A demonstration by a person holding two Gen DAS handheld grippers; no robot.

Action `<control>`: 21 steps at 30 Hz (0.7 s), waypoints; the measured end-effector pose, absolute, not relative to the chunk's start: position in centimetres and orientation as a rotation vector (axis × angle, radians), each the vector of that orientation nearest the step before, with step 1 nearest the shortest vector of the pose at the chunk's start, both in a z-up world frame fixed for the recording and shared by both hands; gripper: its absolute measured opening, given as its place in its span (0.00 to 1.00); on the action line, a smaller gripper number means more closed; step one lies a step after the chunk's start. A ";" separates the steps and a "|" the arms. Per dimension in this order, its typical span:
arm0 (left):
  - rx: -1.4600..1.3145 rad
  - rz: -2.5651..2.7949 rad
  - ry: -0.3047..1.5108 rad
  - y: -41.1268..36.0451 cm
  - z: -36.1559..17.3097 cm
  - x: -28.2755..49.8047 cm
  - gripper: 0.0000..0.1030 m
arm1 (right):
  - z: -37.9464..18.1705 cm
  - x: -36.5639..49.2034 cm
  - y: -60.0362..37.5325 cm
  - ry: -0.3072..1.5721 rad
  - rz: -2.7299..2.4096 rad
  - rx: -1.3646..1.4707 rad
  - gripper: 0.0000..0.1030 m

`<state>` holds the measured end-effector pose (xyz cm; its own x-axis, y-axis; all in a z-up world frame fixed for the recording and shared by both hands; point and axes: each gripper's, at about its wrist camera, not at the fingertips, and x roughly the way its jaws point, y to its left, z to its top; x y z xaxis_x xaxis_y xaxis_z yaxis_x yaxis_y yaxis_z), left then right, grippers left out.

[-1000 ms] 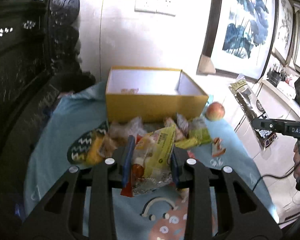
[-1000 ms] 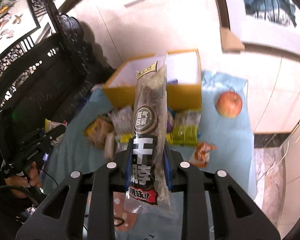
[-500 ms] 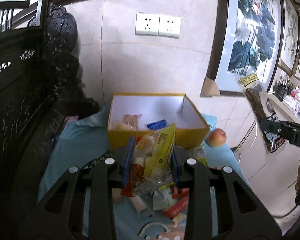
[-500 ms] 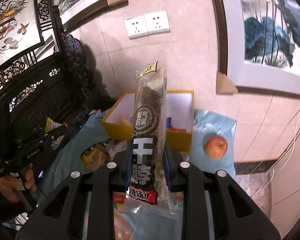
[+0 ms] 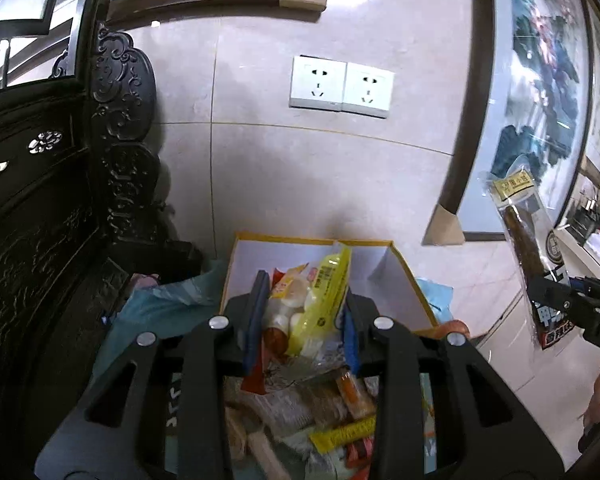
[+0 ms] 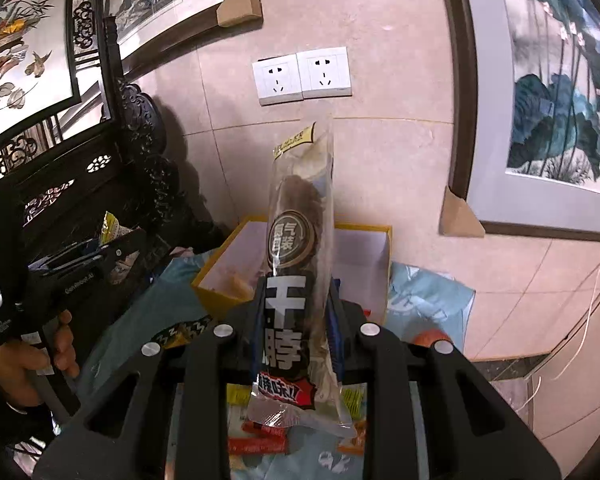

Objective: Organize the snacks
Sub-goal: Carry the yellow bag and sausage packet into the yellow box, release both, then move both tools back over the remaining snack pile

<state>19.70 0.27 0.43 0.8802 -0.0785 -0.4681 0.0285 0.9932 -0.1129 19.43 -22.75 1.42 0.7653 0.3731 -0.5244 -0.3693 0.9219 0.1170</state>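
Yellow-wrapped snack bag (image 5: 324, 300) sits clamped in the left claw (image 5: 302, 320); the right claw (image 6: 296, 320) grips a long dark snack pack (image 6: 300, 240). Below both claws, loose snacks (image 5: 332, 420) crowd the blue-clothed surface (image 6: 428, 292). Beyond them, the yellow box (image 5: 404, 280) holds only a few packets, so most sorting seems left.

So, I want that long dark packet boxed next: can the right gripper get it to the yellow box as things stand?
Probably yes. The right gripper is shut on the long dark packet, and the yellow box sits open-topped just ahead, nothing visibly between.
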 end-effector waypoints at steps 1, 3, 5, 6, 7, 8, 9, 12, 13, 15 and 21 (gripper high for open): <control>-0.102 -0.052 0.494 0.2 0.3 20.4 0.32 | 1.4 20.1 -22.6 0.569 0.405 0.006 0.26; -0.109 -0.043 0.498 0.2 0.0 21.9 0.32 | 1.4 21.6 -22.3 0.566 0.405 0.006 0.26; -0.122 -0.039 0.504 0.1 -0.4 23.4 0.32 | 1.1 23.2 -22.1 0.566 0.406 0.007 0.26; -0.131 -0.035 0.509 -0.1 -0.7 24.5 0.32 | 0.9 23.9 -21.9 0.569 0.405 0.006 0.26; -0.139 -0.033 0.512 -0.3 -1.0 25.3 0.32 | 0.5 25.0 -21.7 0.577 0.406 0.003 0.26; -0.152 -0.028 0.514 -0.5 -1.4 26.4 0.33 | 0.1 25.8 -21.5 0.579 0.406 0.000 0.26; -0.161 -0.022 0.515 -0.6 -1.8 27.2 0.34 | -0.6 27.1 -21.2 0.578 0.403 -0.003 0.27; -0.207 0.023 0.511 -1.1 -4.2 30.1 0.84 | -2.8 30.3 -20.8 0.603 0.403 -0.003 0.48; -0.211 0.056 0.529 -1.1 -5.1 30.9 0.98 | -4.5 32.0 -20.5 0.653 0.363 -0.029 0.58; -0.221 0.097 0.624 -0.8 -7.5 32.9 0.98 | -6.4 33.0 -20.5 0.690 0.332 -0.056 0.62; -0.124 0.075 0.648 0.3 -10.0 30.5 0.98 | -8.6 30.3 -22.6 0.749 0.329 -0.013 0.62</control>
<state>30.47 0.28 -10.00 0.7948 0.0307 -0.6062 -0.1082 0.9899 -0.0917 30.34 -22.63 -8.60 0.6835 0.2892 -0.6702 -0.2983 0.9487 0.1052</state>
